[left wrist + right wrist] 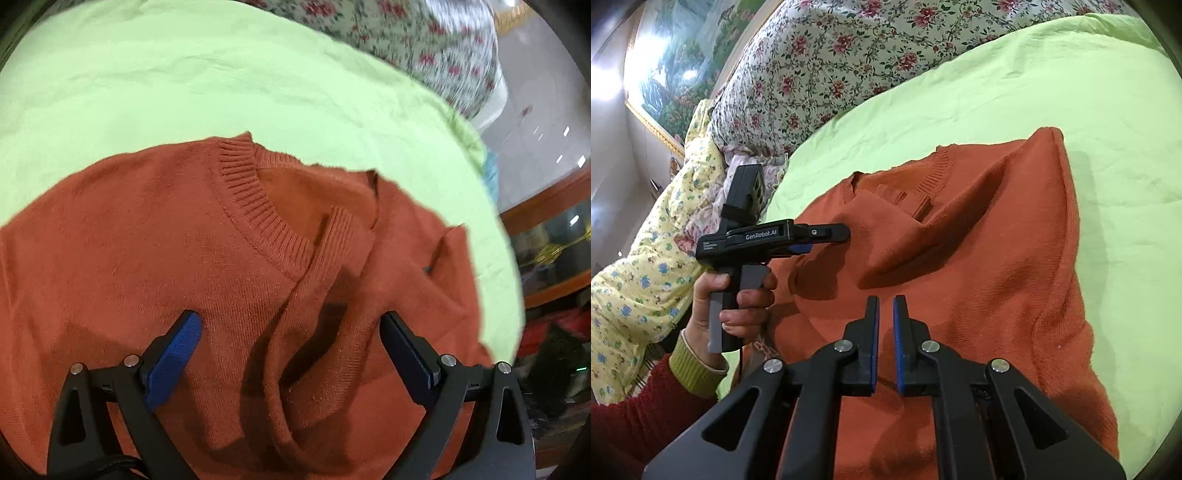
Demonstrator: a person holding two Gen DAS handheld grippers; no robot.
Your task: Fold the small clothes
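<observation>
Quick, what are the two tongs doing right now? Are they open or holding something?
Left tongs: open wide above the orange sweater, gripping nothing.
Right tongs: shut, nothing between them, over the sweater.

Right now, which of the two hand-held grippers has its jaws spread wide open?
The left hand-held gripper: its blue-padded fingers stand far apart over the rust-orange knit sweater. The right hand-held gripper is nearly closed, pads almost touching, holding nothing.
</observation>
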